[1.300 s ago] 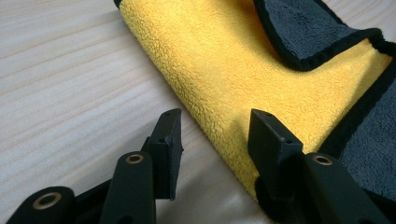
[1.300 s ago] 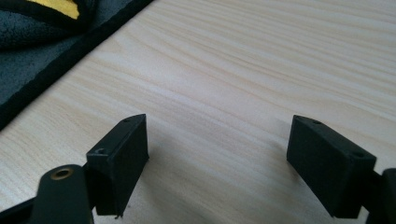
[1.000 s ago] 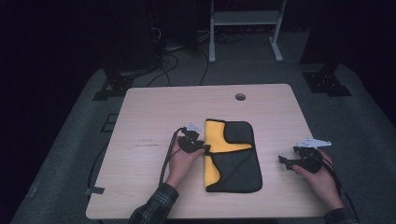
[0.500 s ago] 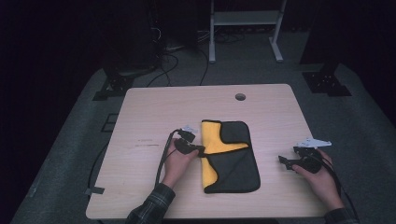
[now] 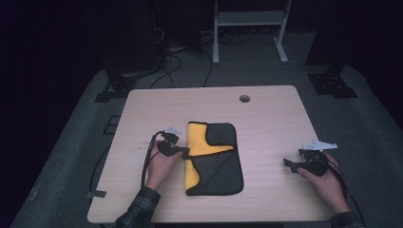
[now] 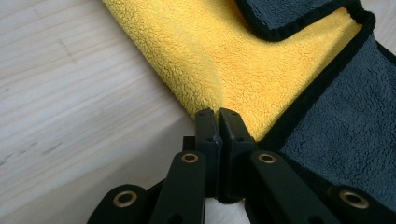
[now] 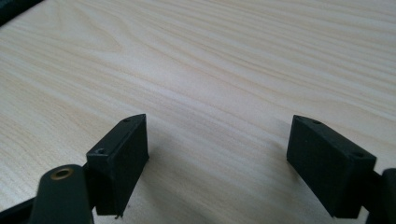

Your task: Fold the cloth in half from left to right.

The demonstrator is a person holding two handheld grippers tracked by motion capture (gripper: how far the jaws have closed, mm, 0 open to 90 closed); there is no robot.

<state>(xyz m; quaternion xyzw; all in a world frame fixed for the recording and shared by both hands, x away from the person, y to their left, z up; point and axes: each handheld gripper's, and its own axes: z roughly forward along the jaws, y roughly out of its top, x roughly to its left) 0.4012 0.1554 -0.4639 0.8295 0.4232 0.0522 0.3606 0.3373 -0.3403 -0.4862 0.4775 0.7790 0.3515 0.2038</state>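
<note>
1. Jaws in the high view: the left gripper (image 5: 184, 152) has its jaws pinched together on the left edge of a folded yellow-and-grey cloth (image 5: 215, 164), having just closed on it; the right gripper (image 5: 290, 164) rests near the right edge of the table (image 5: 266, 118), well apart from the cloth, jaws spread with nothing between them. The cloth lies near the table's middle, its upper right corner turned over to show grey on yellow.
2. Left gripper view: the two black jaws meet tip to tip, clamping the cloth's edge (image 6: 243, 79) where the yellow face meets the black-bound grey face. Pale wood of the table (image 6: 70, 102) lies to the left.
3. Right gripper view: both jaws stand wide apart just above bare wood grain (image 7: 224, 70); no object lies between them.
</note>
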